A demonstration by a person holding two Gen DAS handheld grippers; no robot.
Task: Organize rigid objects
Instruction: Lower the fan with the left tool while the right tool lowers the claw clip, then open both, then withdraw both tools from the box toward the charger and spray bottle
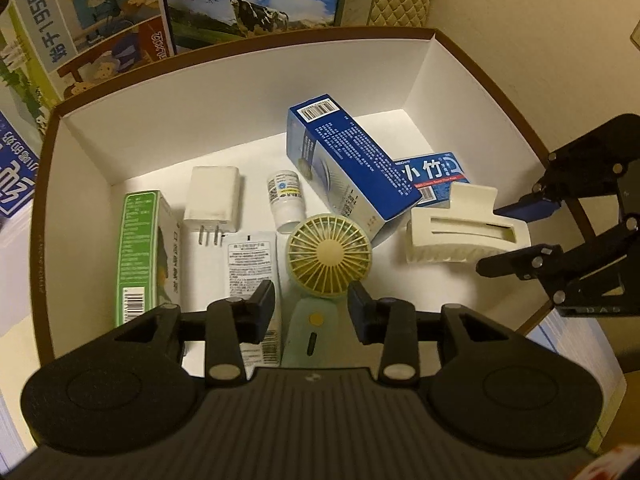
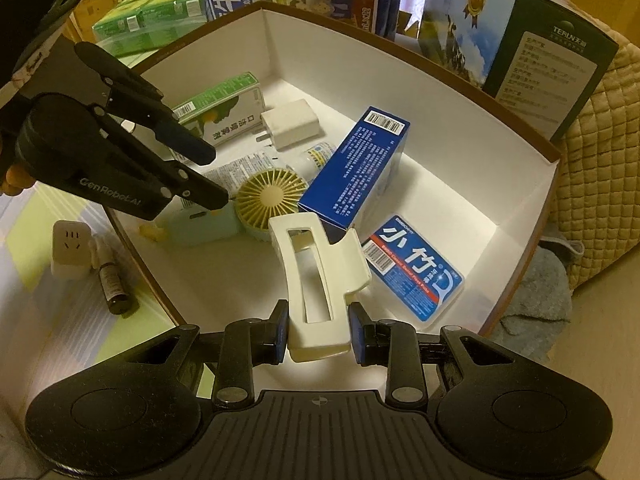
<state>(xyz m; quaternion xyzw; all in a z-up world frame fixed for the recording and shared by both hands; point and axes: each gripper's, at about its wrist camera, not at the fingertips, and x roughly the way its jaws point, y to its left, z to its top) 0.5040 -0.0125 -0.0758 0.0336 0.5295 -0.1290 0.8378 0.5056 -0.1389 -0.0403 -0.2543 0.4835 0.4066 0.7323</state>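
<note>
White box (image 1: 256,92) with brown rim, open top, holds all the sorted items. Left gripper (image 1: 312,308) hangs over the near side of the box, pointing steeply down; jaws part open, nothing pinched. Fan (image 1: 330,256) lies flat directly under them, yellow grille up, mint handle running back under the gripper. Fingers do not touch the fan.

Right gripper (image 2: 318,334) clamps the clip (image 2: 316,272), a cream hair claw; pads press on its near end from both sides. The clip's far end reaches over the box floor toward the fan. In the left wrist view the same clip (image 1: 466,236) sits at the right of the box with the right gripper on it; can't tell if it rests on the floor.

Inside the box: green carton (image 1: 138,248) along the left wall, charger (image 1: 212,202) beside it with prongs toward the camera, white sachet (image 1: 250,264) just below the charger, small bottle (image 1: 286,202) lying between charger and blue carton (image 1: 348,164). Blue carton is tilted, its lower end near the fan. Floss pack (image 2: 416,270) lies flat in the right corner, partly under the blue carton.

Outside the box on the left in the right wrist view: white plug adapter (image 2: 68,250) and dark vial (image 2: 114,284) on the mat. Milk cartons (image 1: 256,0) stand behind the box.
</note>
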